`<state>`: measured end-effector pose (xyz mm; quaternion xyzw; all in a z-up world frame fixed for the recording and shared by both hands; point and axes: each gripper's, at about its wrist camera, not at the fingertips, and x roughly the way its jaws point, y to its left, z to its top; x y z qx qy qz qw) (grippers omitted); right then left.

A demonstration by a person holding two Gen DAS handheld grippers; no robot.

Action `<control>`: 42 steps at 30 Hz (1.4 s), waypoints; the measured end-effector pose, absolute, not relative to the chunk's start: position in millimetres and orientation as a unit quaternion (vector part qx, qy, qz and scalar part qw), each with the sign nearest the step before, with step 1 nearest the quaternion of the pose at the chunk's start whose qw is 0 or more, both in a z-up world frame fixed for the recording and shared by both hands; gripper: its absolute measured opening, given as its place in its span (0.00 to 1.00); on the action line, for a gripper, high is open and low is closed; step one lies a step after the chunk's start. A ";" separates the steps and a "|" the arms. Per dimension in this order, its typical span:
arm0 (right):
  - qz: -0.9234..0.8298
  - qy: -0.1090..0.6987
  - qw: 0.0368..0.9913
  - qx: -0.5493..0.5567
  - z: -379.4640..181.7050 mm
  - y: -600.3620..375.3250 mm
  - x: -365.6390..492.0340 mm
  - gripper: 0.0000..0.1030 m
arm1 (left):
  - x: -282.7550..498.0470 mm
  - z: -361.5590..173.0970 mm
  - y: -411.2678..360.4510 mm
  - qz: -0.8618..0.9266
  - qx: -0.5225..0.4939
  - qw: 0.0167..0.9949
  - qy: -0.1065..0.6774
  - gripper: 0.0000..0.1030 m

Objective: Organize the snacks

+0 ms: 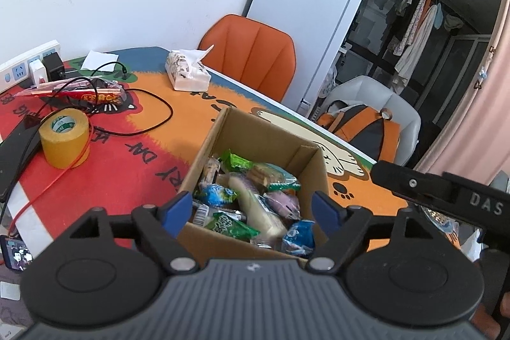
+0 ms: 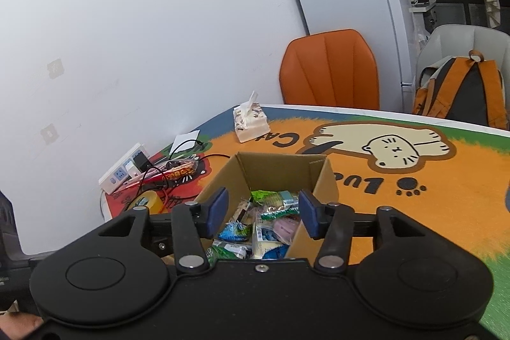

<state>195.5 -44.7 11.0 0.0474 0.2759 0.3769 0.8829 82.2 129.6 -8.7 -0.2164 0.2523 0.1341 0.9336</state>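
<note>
An open cardboard box (image 1: 274,136) (image 2: 280,166) stands on the colourful table mat and holds several wrapped snacks (image 1: 251,206) (image 2: 264,228) in green, blue, purple and cream wrappers. My left gripper (image 1: 251,212) hangs above the box's near edge, open, with nothing between its blue pads. My right gripper (image 2: 261,212) is over the same box from the other side, open and empty as well. The body of the right gripper (image 1: 446,196) shows at the right edge of the left wrist view. A red snack pack (image 1: 89,93) (image 2: 177,171) lies by the power strip.
A yellow tape roll (image 1: 63,136) (image 2: 148,201), black and red cables (image 1: 153,117), a tissue pack (image 1: 188,72) (image 2: 250,123), a power strip (image 1: 28,66) (image 2: 122,172) and a phone (image 1: 16,254) lie on the mat. An orange chair (image 1: 251,53), a fridge (image 1: 312,21) and a backpack (image 2: 462,91) stand behind.
</note>
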 end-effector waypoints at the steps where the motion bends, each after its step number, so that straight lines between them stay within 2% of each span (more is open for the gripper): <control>1: 0.374 0.276 0.884 0.048 12.0 -47.7 193.7 0.58 | 80.6 -7.3 128.0 0.134 -0.215 0.934 0.251 0.81; 3: 0.367 0.276 0.887 0.053 14.0 -55.0 190.8 0.67 | 77.6 -4.2 124.1 0.132 -0.211 0.936 0.248 0.84; 7: 0.357 0.277 0.890 0.059 17.7 -68.1 185.9 0.74 | 73.3 0.8 117.8 0.126 -0.211 0.937 0.249 0.87; 9: 0.351 0.275 0.893 0.060 19.0 -74.6 182.8 0.82 | 71.1 3.6 115.1 0.128 -0.215 0.936 0.247 0.87; 17: 0.334 0.268 0.902 0.058 25.1 -101.5 167.1 1.00 | 64.8 15.8 99.6 0.104 -0.204 0.942 0.244 0.92; 42: 0.266 0.252 0.930 0.023 48.1 -173.1 113.1 1.00 | 29.1 33.5 64.6 0.069 -0.129 0.953 0.264 0.98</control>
